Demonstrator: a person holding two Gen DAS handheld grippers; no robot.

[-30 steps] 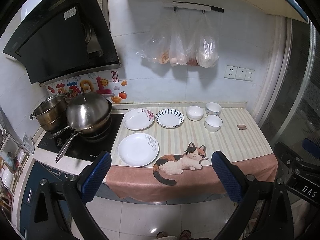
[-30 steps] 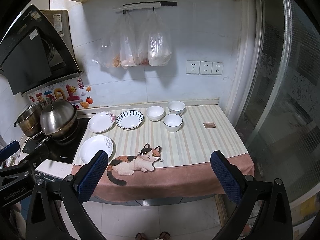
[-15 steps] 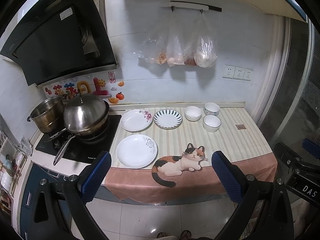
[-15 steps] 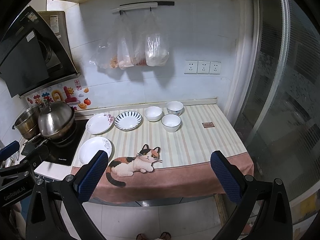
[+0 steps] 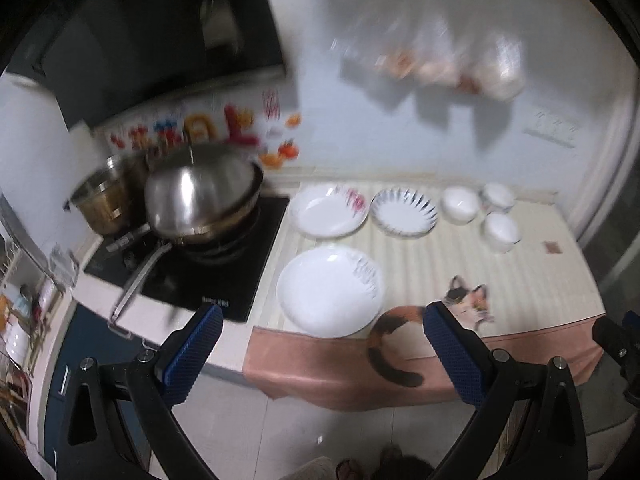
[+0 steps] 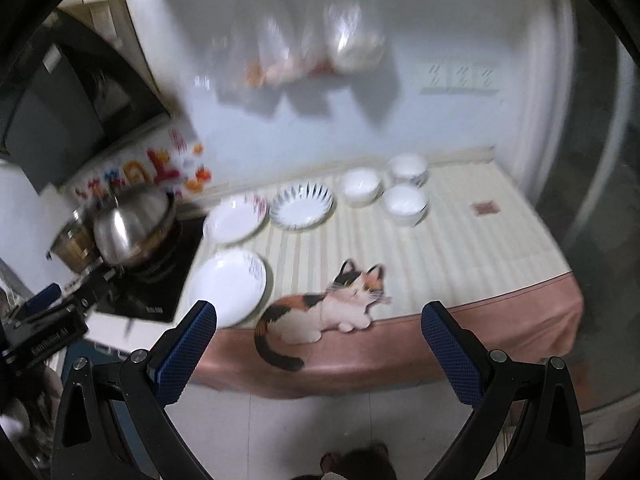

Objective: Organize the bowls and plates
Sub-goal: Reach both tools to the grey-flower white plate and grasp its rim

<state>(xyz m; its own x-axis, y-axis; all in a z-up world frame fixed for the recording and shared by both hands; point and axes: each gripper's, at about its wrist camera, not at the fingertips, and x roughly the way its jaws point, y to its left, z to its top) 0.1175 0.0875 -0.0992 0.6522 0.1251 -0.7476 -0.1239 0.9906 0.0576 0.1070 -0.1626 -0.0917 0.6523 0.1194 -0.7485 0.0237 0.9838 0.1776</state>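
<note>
Three plates lie on the striped counter cloth [image 5: 440, 272]: a white plate [image 5: 330, 292] near the front edge, a floral plate [image 5: 328, 210] behind it, and a blue-rimmed plate [image 5: 404, 212] to its right. Three white bowls [image 5: 460, 204] [image 5: 498, 196] [image 5: 502, 232] stand further right. The right wrist view shows the same plates [image 6: 228, 284] [image 6: 236, 220] [image 6: 302, 206] and bowls [image 6: 404, 202]. My left gripper [image 5: 320, 348] is open and empty, off the counter's front edge before the near plate. My right gripper [image 6: 320, 344] is open and empty before the cat print [image 6: 320, 312].
A lidded steel pan [image 5: 200, 196] and a pot [image 5: 104, 196] sit on the black cooktop [image 5: 192, 276] at the left, under a range hood [image 5: 152, 40]. Plastic bags [image 5: 440, 64] hang on the wall. A glass door [image 6: 600, 160] stands at the right.
Both grippers have moved closer to the counter and tilted; the views are now blurred with motion. The dishes have not moved.
</note>
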